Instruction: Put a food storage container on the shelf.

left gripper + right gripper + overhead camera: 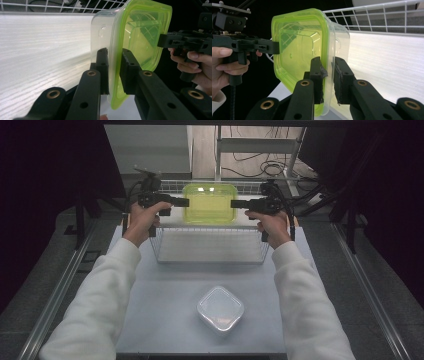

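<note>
Nearest the person, a clear square plastic container (220, 309) with a clear lid is sitting untouched on the pale surface (165, 295), so it looks as if its turn is yet to come. Beyond it, a white wire basket (210, 251) is standing open-topped, its floor bare. Over the basket's far part, the left gripper (181, 201) and the right gripper (236, 204) are each pinching one opposite rim of a clear plastic food container with a translucent lime-green lid (210, 203), carrying it level between them in the air. The job seems partway along: the lift is done, the setting down and release are left. The container is looking empty, rounded at the corners, its lid seated flush.
</note>
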`<state>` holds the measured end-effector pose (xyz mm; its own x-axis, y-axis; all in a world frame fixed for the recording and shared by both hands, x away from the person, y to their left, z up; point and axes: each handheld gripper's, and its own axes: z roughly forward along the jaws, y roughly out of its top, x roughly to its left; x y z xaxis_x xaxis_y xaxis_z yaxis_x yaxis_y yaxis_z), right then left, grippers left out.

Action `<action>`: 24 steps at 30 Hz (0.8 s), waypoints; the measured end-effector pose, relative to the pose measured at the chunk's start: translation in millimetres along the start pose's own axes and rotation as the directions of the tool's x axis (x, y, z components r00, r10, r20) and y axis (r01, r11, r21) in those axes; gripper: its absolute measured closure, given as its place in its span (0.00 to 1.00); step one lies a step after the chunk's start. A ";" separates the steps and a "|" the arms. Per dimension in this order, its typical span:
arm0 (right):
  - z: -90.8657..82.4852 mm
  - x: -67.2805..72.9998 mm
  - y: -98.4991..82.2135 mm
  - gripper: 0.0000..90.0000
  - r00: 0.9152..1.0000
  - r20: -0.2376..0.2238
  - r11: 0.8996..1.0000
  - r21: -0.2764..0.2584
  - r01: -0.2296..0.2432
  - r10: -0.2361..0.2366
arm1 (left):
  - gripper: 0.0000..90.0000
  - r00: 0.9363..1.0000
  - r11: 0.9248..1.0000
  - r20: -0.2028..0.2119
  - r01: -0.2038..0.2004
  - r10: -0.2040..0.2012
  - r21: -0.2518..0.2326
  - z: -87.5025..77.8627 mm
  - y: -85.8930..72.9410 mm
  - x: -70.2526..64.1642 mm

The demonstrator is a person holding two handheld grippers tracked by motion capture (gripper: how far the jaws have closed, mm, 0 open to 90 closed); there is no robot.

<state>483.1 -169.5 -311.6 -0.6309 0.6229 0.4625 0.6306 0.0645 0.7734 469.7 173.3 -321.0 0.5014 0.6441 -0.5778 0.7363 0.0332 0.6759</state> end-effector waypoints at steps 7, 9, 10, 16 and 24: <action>7.6 -12.2 5.1 0.86 0.997 0.006 0.997 -0.006 -0.071 0.071 | 0.86 0.996 0.997 0.054 0.074 -0.073 -0.015 7.5 5.9 15.7; 9.7 -15.3 5.9 0.86 0.996 0.004 0.996 -0.010 -0.094 0.094 | 0.86 0.993 0.994 0.066 0.104 -0.103 -0.016 10.0 8.5 20.2; 10.8 -17.0 6.2 0.85 0.994 0.002 0.994 -0.013 -0.109 0.109 | 0.86 0.990 0.992 0.066 0.124 -0.123 -0.018 11.4 9.9 22.0; 21.2 -23.2 9.7 0.81 0.983 0.037 0.984 -0.011 -0.178 0.178 | 0.85 0.980 0.981 0.051 0.193 -0.192 -0.016 19.6 16.8 28.9; 27.5 -30.6 10.6 0.79 0.960 0.035 0.960 -0.020 -0.279 0.279 | 0.82 0.971 0.973 0.073 0.230 -0.227 -0.036 26.4 16.1 37.2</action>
<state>521.5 -166.4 -329.4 -0.4138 0.6426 0.6448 0.7725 -0.1270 0.6222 512.2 177.7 -343.6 0.3532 0.5623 -0.7477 0.8149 0.2076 0.5411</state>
